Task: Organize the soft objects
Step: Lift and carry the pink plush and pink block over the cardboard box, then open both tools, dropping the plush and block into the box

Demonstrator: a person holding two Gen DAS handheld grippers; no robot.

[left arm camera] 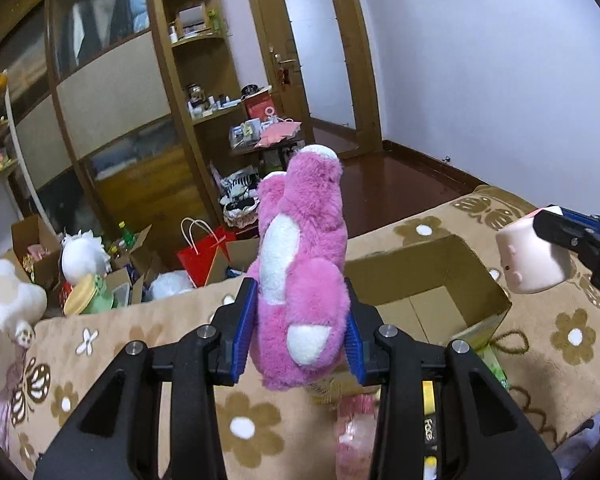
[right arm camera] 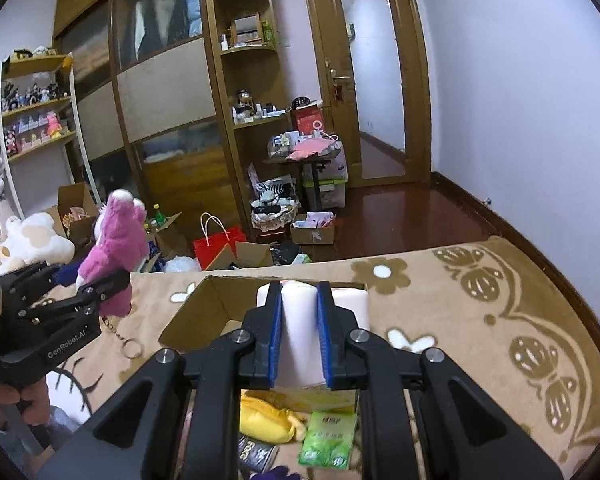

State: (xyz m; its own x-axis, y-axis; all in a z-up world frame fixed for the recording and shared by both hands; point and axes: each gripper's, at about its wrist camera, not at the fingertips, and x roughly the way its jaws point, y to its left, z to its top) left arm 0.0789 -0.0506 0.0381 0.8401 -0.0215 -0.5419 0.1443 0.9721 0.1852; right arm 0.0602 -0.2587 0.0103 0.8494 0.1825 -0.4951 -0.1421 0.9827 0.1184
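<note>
Pink-and-white plush [left arm camera: 300, 264]; pale pink cube [left arm camera: 532, 256]; brown box [left arm camera: 440, 276]; tan blanket [right arm camera: 480, 320] with white-centred brown flowers.

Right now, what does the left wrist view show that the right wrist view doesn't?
Left wrist only: the pale cube's printed pink face and the pink bear's white belly.

Right wrist only: a yellow plush and a green packet lying below the right gripper, and a keyring dangling under the bear.

Both: the open cardboard box, the floral blanket, and the left gripper clamped on the bear while the right holds the cube.
</note>
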